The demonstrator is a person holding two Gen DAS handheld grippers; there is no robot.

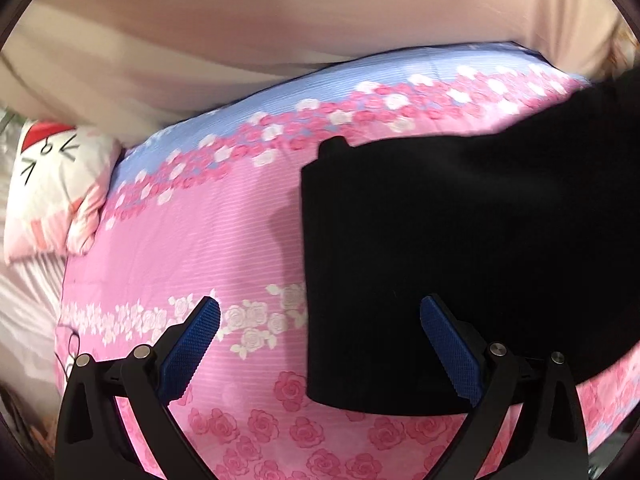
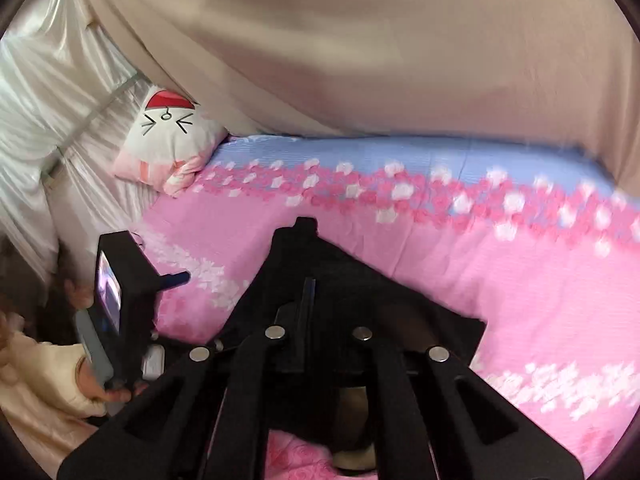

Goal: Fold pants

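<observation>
Pink rose-print bedding (image 1: 224, 240) carries black pants (image 1: 460, 264), which the right gripper (image 2: 306, 292) pinches between pressed-together fingers while the left gripper (image 1: 320, 320) hovers spread wide, holding nothing.

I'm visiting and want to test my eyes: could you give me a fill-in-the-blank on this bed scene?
1. The pants are ___ in colour.
2. The left gripper is ___, gripping nothing.
3. The right gripper is shut on the ___.
4. The pillow shows a face wearing a ___ hat.

Missing words: black; open; pants; red
</observation>
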